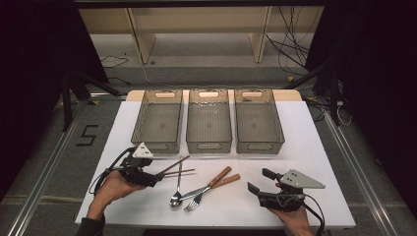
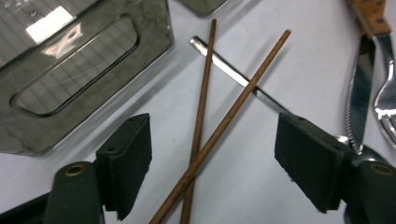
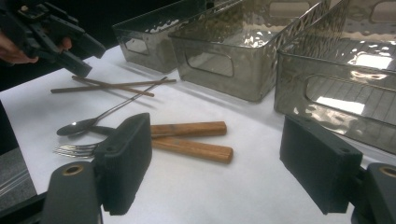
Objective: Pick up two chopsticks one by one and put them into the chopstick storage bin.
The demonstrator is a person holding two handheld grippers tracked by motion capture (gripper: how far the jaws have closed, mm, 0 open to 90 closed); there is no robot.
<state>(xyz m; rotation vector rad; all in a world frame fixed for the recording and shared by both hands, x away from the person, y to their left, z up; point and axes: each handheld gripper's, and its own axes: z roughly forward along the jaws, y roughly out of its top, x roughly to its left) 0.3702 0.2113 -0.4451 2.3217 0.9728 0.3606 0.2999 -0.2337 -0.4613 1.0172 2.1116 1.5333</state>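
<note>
Two brown chopsticks (image 1: 174,167) lie crossed on the white table (image 1: 314,147), over the handle of a steel spoon (image 1: 177,189). My left gripper (image 1: 156,176) is open at their near ends; in the left gripper view the chopsticks (image 2: 201,116) run up between its jaws, untouched. A knife and a fork with wooden handles (image 1: 220,176) lie side by side at the table's middle. My right gripper (image 1: 260,180) stands open to their right, and those handles (image 3: 187,129) lie ahead of its jaws. The fork's tines (image 3: 74,150) point toward the table's front edge.
Three clear grey bins stand in a row at the back of the table: left (image 1: 158,146), middle (image 1: 209,146), right (image 1: 258,146). All three have nothing in them. The left bin's front wall (image 2: 79,70) is close to my left gripper. The knife's serrated blade (image 2: 357,102) lies just right of it.
</note>
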